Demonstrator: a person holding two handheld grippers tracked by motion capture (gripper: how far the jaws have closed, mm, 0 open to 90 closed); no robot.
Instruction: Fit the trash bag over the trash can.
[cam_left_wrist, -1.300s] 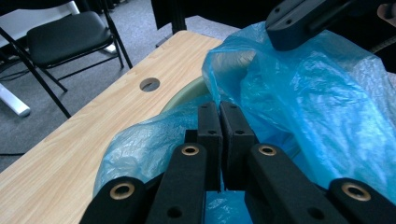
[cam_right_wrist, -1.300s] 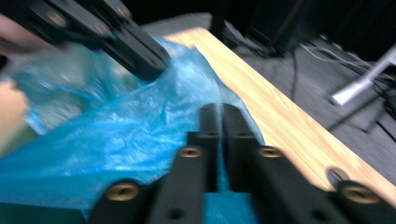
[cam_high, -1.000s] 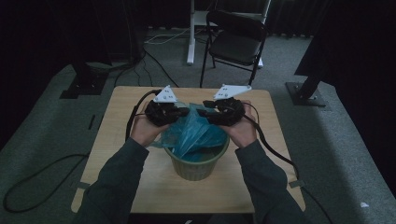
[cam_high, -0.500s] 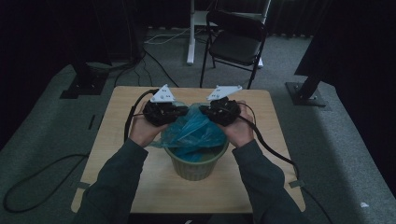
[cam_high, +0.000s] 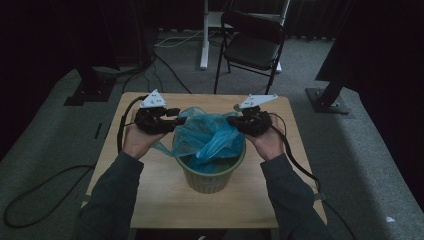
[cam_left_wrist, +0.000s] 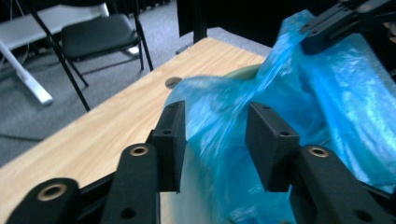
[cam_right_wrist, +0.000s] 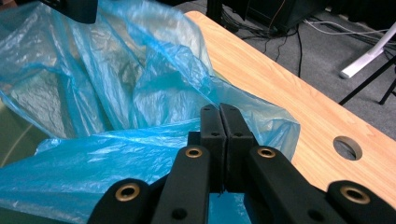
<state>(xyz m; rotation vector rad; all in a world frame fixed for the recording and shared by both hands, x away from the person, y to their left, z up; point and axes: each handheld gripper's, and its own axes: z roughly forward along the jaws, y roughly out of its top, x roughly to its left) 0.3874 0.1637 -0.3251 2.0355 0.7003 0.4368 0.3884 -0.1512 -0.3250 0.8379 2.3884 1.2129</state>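
A pale green bin (cam_high: 210, 177) stands in the middle of the wooden table (cam_high: 150, 200), with a thin blue plastic bag (cam_high: 210, 135) draped in and over its mouth. My left gripper (cam_high: 182, 120) is at the bag's left edge. In the left gripper view it (cam_left_wrist: 215, 135) is open, with blue film (cam_left_wrist: 336, 102) loose between its jaws and the bin rim (cam_left_wrist: 243, 72) behind. My right gripper (cam_high: 232, 121) is at the bag's right edge. In the right gripper view it (cam_right_wrist: 219, 116) is shut on a fold of the bag (cam_right_wrist: 130, 70).
A black folding chair (cam_high: 252, 47) and a white desk leg (cam_high: 204, 35) stand on the floor beyond the table's far edge. A round hole (cam_right_wrist: 348, 147) is cut in the tabletop near the far side. Cables trail off both sides of the table.
Both grippers have moved apart, the left one farther out to the left, and the bag's mouth is spread wider over the bin.
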